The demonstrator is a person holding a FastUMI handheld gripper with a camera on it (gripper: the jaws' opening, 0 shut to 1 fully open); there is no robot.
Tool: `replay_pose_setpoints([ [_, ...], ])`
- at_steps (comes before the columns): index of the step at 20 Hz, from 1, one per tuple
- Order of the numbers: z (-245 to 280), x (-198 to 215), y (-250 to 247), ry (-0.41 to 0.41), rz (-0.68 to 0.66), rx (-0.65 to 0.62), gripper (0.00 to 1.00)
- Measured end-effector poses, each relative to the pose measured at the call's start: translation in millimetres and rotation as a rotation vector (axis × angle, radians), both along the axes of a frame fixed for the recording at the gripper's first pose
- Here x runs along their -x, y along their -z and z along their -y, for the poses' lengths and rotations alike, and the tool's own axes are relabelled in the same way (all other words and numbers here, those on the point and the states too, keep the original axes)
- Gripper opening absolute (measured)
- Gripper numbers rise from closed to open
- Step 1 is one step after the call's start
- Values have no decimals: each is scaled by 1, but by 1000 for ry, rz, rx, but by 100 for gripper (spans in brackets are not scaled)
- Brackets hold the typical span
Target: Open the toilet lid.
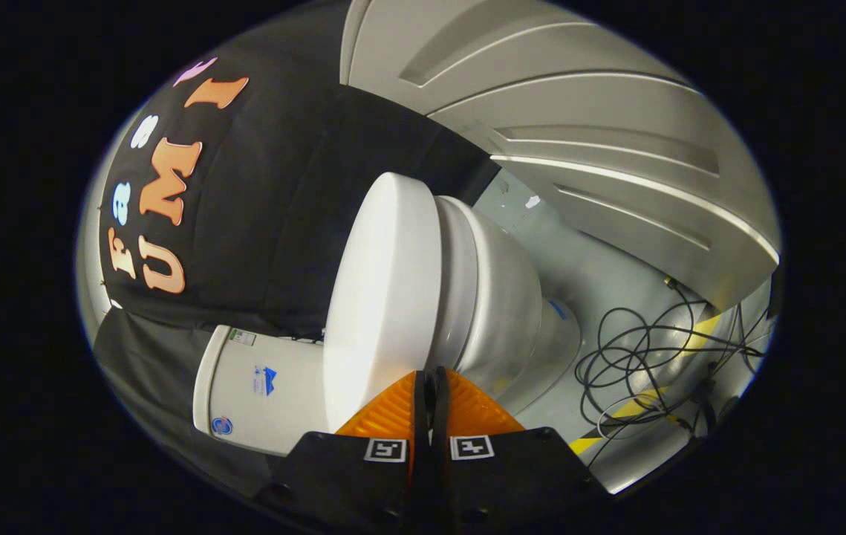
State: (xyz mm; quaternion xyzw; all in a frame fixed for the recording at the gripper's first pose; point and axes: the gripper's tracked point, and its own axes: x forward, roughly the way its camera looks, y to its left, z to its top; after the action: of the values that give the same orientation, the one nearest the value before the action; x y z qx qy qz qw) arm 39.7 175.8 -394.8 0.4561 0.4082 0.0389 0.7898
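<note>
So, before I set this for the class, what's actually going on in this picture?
A person is holding a hand-held gripper up to a white toilet, aiming to open its lid. The two fingers are pressed together, with nothing between them, and their tips sit right at the edge of the toilet lid. The lid looks still down against the seat and bowl, with the tank behind it. Loose cables lie on the floor beyond the bowl.

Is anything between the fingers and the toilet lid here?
Nothing visible. The gripper, fingers together, has its tips right at the edge of the closed toilet lid. The cables lie on the floor off to the side.
</note>
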Motion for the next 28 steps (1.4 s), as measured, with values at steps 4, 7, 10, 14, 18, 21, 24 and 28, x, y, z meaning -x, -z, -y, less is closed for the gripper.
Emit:
replay_pose_setpoints([
  [4, 0, -18, -13, 28, 61, 82, 8],
  [7, -1, -25, -28, 26, 111, 160, 8],
  [10, -4, -35, -50, 29, 166, 241, 8],
  [14, -17, -39, -85, -37, 240, 399, 8],
  [18, -31, -43, -115, -65, 300, 502, 8],
  [21, -42, -44, -130, -94, 309, 592, 8],
  [24, -54, -44, -152, -105, 318, 659, 8],
  [28, -71, -41, -174, -151, 350, 788, 8],
])
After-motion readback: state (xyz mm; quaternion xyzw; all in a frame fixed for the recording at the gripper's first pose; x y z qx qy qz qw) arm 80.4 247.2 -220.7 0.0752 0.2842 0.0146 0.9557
